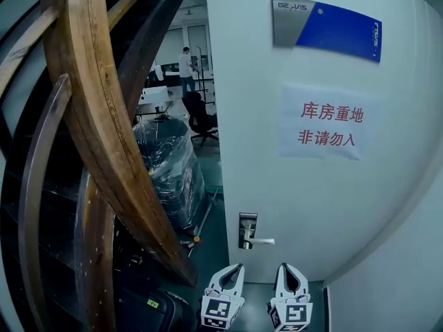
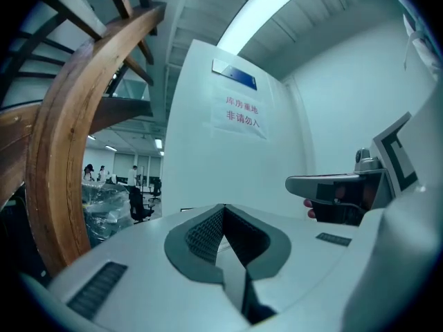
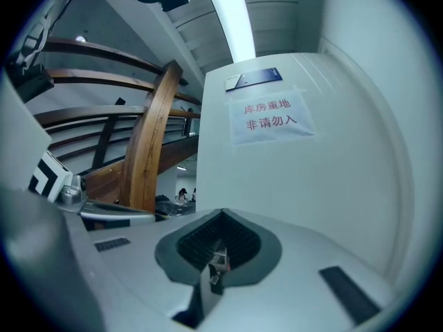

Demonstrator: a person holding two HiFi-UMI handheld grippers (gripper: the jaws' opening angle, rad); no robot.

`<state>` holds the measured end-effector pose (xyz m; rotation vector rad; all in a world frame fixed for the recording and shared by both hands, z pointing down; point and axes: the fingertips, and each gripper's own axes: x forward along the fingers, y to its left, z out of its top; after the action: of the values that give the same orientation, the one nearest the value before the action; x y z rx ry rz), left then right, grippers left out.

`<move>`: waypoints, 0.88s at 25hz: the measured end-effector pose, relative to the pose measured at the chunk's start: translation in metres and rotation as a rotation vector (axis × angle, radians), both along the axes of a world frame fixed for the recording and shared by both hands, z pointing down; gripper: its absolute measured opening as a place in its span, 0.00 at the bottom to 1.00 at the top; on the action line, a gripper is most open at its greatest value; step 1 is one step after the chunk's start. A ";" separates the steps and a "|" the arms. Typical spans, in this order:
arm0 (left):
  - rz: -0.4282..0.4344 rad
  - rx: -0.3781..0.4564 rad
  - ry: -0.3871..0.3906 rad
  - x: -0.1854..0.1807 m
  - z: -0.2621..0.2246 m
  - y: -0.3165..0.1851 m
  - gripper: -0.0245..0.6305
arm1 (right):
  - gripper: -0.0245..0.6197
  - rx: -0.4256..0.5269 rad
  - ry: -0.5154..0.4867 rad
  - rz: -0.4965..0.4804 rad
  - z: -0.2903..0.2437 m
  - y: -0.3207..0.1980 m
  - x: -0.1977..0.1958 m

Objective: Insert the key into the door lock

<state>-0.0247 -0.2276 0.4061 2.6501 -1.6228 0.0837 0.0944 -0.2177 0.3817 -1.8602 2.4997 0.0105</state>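
Head view: white door (image 1: pixel 311 206) ajar onto office (image 1: pixel 188 81); right tongs (image 1: pixel 289 267) clench key (image 3: pixel 219 263), left tongs (image 1: pixel 237 268) clenched.

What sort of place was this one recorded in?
Likely an office or lab building, outside a storeroom: a white door with a blue plaque and a paper notice marking a storeroom, and past its edge an open workroom with an office chair and a standing person.

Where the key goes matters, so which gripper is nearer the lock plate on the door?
Left. The left gripper sits just below the lock plate, slightly to its left; the right gripper, shut on the key, is below and farther right, beyond the lever.
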 end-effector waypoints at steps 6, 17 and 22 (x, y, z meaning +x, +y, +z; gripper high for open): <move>0.010 0.038 -0.001 0.005 -0.016 -0.003 0.04 | 0.05 0.051 -0.015 -0.032 -0.022 -0.008 -0.009; 0.003 0.057 -0.012 -0.004 -0.022 -0.009 0.04 | 0.05 0.080 -0.003 -0.059 -0.029 -0.015 -0.030; 0.004 0.057 -0.017 -0.006 -0.021 -0.012 0.04 | 0.05 0.069 -0.017 -0.058 -0.025 -0.019 -0.032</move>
<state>-0.0310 -0.2395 0.3850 2.7014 -1.6496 0.0608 0.0629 -0.2369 0.3569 -1.7545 2.5074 0.0785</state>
